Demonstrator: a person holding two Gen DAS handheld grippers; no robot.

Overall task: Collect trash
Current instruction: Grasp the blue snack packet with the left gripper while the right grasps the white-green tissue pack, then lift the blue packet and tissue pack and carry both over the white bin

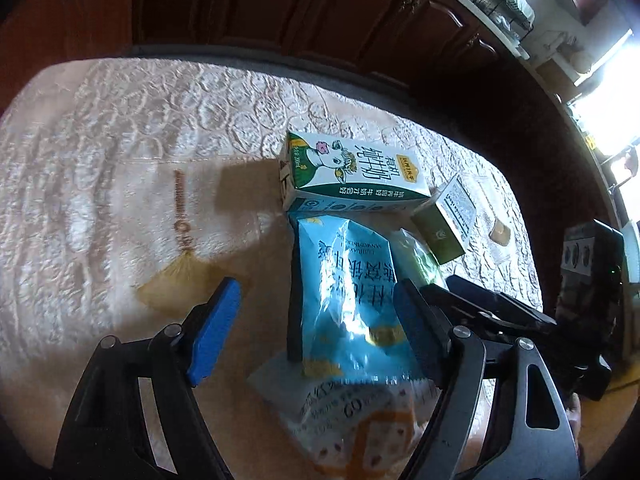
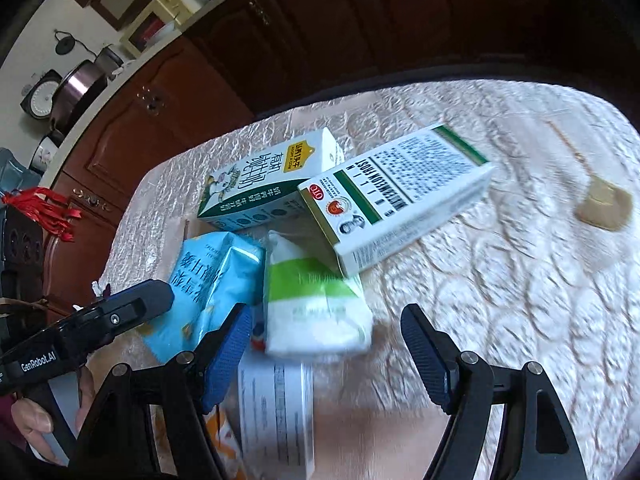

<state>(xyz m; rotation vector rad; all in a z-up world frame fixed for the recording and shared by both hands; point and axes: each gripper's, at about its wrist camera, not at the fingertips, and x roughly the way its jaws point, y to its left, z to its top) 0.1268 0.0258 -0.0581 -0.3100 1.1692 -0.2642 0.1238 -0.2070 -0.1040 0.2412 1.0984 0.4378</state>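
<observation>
A pile of trash lies on the cream embossed tablecloth (image 1: 120,128). It holds a white and green milk carton (image 1: 352,168) (image 2: 272,176), a white and green medicine box (image 2: 396,196) (image 1: 448,220), a blue foil pouch (image 1: 348,292) (image 2: 208,292), a green and white tissue pack (image 2: 316,304) and a white and orange wrapper (image 1: 360,416). My left gripper (image 1: 316,328) is open, its jaws either side of the blue pouch. My right gripper (image 2: 328,352) is open, just short of the tissue pack. The right gripper's body (image 1: 520,320) shows in the left wrist view.
A tan tassel (image 1: 180,284) (image 2: 604,204) lies on the cloth apart from the pile. A printed paper sheet (image 2: 276,408) lies under the right gripper. Dark wooden cabinets (image 1: 320,12) stand beyond the table's far edge. A counter with pots (image 2: 72,84) is at the left.
</observation>
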